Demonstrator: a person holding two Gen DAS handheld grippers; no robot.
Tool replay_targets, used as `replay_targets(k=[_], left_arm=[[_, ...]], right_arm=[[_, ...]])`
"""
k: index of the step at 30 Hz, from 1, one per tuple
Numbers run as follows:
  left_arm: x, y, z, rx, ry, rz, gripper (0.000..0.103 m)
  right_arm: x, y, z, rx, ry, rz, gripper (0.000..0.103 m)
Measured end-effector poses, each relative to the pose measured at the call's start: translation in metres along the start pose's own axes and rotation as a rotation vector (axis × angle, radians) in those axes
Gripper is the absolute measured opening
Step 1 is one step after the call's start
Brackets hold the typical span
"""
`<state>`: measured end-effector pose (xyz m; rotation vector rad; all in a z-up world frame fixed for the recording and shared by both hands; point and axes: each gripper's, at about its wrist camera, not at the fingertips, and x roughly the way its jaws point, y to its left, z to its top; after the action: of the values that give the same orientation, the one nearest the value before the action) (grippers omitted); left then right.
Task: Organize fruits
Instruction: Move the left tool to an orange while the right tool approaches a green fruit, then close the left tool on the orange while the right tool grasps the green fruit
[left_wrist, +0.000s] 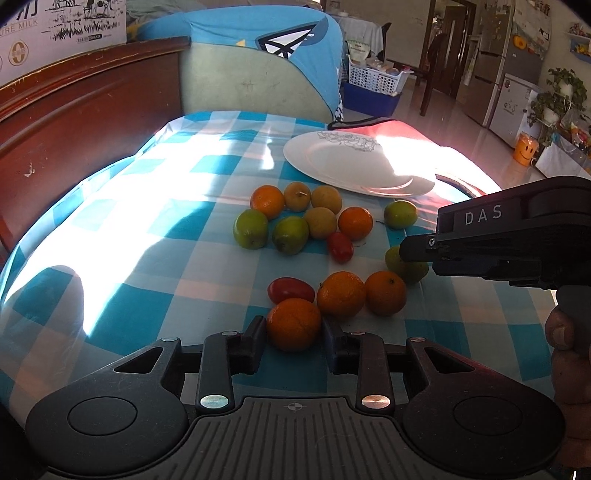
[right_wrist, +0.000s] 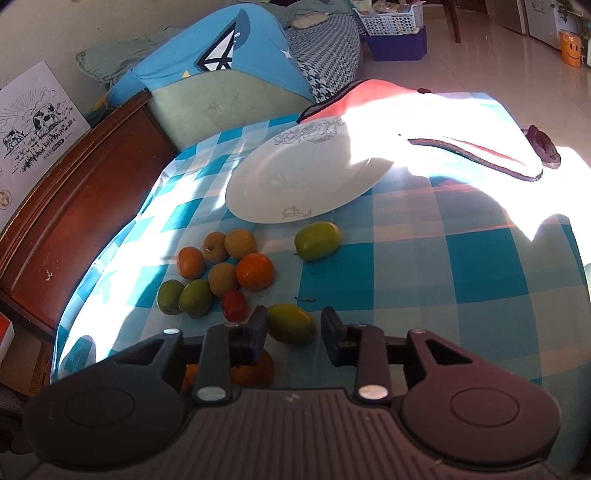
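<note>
A small orange (left_wrist: 293, 325) sits between the fingers of my left gripper (left_wrist: 294, 326), both pads pressing its sides, so the gripper is shut on it. In the right wrist view a green-yellow fruit (right_wrist: 290, 323) lies on the cloth between the fingers of my right gripper (right_wrist: 293, 321). The left pad touches this fruit and a narrow gap shows at the right pad. My right gripper (left_wrist: 415, 251) reaches in from the right over that same green fruit (left_wrist: 410, 269). Several more oranges, green fruits and red tomatoes lie loose nearby. A white plate (right_wrist: 295, 177) stands empty behind them.
The table wears a blue-and-white checked cloth (left_wrist: 155, 236). A red cloth (right_wrist: 369, 96) lies behind the plate in strong sunlight. A wooden headboard (left_wrist: 74, 110) runs along the left, and a blue cushion (left_wrist: 258, 33) sits beyond the table. A hand (left_wrist: 569, 354) holds the right gripper.
</note>
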<state>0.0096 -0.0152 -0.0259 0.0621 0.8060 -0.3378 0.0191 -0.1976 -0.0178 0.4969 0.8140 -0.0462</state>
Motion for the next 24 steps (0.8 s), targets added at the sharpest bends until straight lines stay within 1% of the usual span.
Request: replay_targets(k=[4,9,10,13,14,19,22,24], left_arm=[[-0.003,0.003,0.002,-0.014,-0.017,0.021,0.029],[-0.003,0.0,0.001,0.008,-0.018,0.02,0.029],[-0.003,0.0,0.001,0.009,-0.02,0.017,0.029],[-0.002,0.0,0.0,0.006,-0.014,0.009,0.03],[-0.001,0.0,0.0,0.009,-0.013,0.011,0.031],[0.001,-0.003,-0.002,0.02,-0.002,0.015,0.031],[0.003,-0.003,-0.003,0.023,0.004,0.018,0.031],[0.002,-0.004,-0.003,0.025,0.004,0.014,0.03]], right_arm=[[-0.004,-0.001,0.0,-0.01,-0.028,-0.056,0.036],[-0.003,0.001,-0.001,-0.009,-0.008,-0.013,0.036],[-0.002,0.003,-0.001,-0.02,-0.008,-0.014,0.037],[0.001,0.006,-0.002,-0.039,-0.006,-0.025,0.047],[0.003,0.006,-0.001,-0.043,-0.004,-0.03,0.048],[0.011,0.006,0.0,-0.061,-0.005,-0.062,0.053],[0.015,0.006,0.0,-0.069,-0.006,-0.062,0.053],[0.017,0.01,-0.002,-0.098,-0.009,-0.071,0.052]])
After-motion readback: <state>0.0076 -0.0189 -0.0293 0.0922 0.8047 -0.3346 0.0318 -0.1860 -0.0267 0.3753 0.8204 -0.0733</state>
